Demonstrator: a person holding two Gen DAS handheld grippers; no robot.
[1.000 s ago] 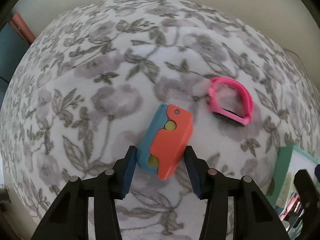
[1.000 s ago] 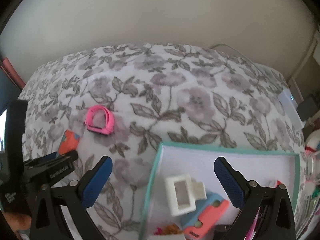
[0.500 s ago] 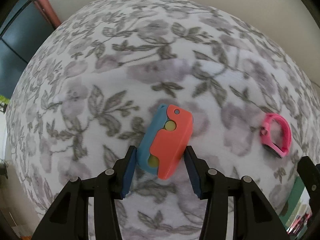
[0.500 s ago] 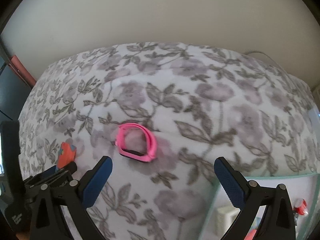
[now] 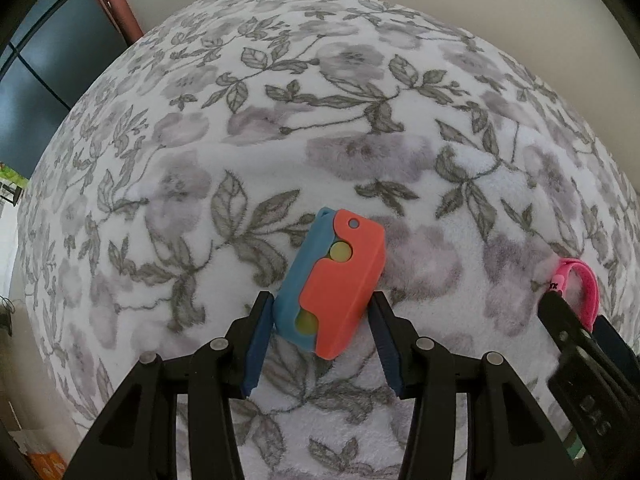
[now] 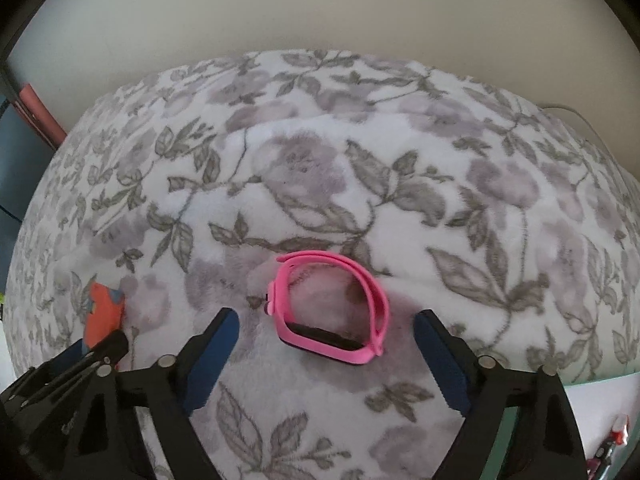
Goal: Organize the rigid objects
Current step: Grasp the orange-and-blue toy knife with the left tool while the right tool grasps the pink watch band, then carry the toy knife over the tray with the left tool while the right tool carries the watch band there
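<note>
Nearest in the left wrist view, the left gripper (image 5: 320, 344) has its narrow blue-padded fingers clamped on the lower end of an orange and blue plastic toy (image 5: 334, 280), a blocky, smooth-sided piece with yellow round inserts showing through it. It looks rigid and light, and its flat sides suit a pinch across the width, though smooth plastic could slip if held loosely. In the right wrist view, the right gripper (image 6: 324, 350) points steeply down with its jaws closing from wide; a pink wristband (image 6: 332, 306) lies between them on the cloth, and the pads do not yet touch it. The band is a looped strap, probably rubbery, with a stiffer dark flat module at its near edge; it seems light and springy, so gripping across the firm module should hold better than squeezing the loop. Everything rests on a fluffy white blanket (image 6: 320, 160) printed with grey flowers and leaves. A teal tray rim (image 6: 600, 380) shows at lower right. Beyond is a plain pale wall (image 6: 320, 8).
</note>
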